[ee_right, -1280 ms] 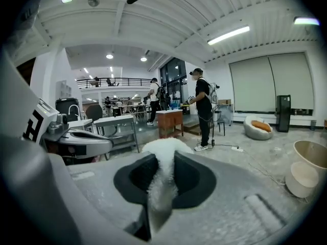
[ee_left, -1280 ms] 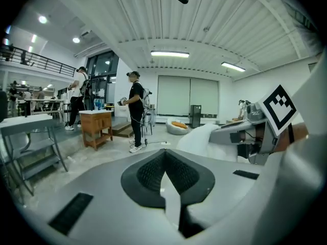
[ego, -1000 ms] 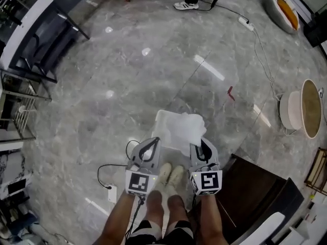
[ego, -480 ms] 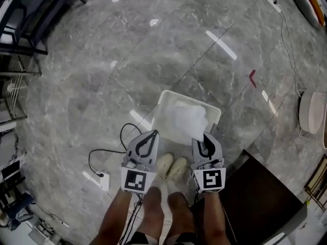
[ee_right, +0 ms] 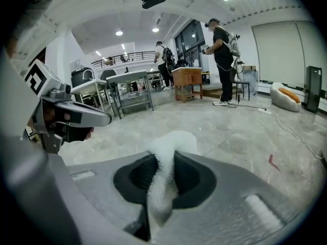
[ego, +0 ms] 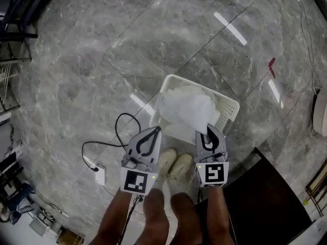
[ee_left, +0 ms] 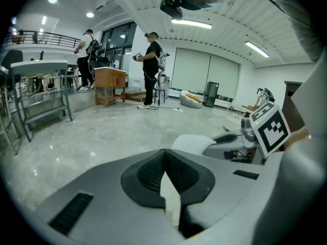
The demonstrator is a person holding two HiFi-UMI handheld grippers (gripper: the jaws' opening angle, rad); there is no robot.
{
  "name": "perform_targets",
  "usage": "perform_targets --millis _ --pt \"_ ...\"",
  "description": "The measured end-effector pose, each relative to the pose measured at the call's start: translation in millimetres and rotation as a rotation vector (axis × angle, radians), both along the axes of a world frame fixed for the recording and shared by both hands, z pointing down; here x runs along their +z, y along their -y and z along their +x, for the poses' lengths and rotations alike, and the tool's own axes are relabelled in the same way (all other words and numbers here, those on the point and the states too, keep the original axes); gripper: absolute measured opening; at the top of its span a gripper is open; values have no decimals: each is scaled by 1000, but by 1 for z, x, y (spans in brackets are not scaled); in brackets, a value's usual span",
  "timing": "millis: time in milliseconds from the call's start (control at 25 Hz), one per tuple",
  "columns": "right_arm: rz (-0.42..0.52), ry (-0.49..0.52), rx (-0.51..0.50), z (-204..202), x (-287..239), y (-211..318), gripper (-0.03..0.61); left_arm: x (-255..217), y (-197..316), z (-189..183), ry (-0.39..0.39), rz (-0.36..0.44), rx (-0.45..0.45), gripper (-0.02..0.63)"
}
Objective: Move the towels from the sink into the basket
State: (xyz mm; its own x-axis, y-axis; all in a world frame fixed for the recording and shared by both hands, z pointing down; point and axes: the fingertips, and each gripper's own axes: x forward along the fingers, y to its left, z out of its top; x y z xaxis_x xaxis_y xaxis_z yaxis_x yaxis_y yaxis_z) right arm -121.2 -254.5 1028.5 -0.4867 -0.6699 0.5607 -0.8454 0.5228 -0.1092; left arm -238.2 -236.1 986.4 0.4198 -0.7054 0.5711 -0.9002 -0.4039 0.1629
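**A:** So where's the towel [ego: 186, 106] at?

**B:** It's a white, fluffy, cloud-looking lump bunched over the near left part of the basket [ego: 231, 107]. The basket is a white plastic rectangle with slotted walls. It sits on the glossy grey marble floor [ego: 102, 60], just ahead of the person's pale shoes [ego: 176, 165]. Can't tell if the towel touches the bottom.

**A:** And the claws?

**B:** The right gripper [ego: 208, 128] is clamped on the towel. In its own view a fuzzy strip is squeezed between the black ribbed pads [ee_right: 191, 175] and puffs out past the tips. The left gripper [ego: 155, 131] is by the basket's near left corner with its jaws pressed together at the tips. There's a smooth pale sliver in the gap behind them, no idea what it is.

**A:** Anything else down there?

**B:** A thin black cable [ego: 120, 131] loops across the floor to a small white plug [ego: 99, 175], left of the basket.
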Motion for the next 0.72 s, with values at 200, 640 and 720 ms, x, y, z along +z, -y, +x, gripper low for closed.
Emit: perform_targets --millis 200,640,720 --pt "-22 -2 25 8 61 -5 57 54 -13 -5 -2 -51 -17 9" --pt "-24 17 32 10 95 -10 72 94 -20 4 -8 -65 -1 9" --pt "-26 21 34 9 89 -10 95 88 -18 5 -12 -60 1 9"
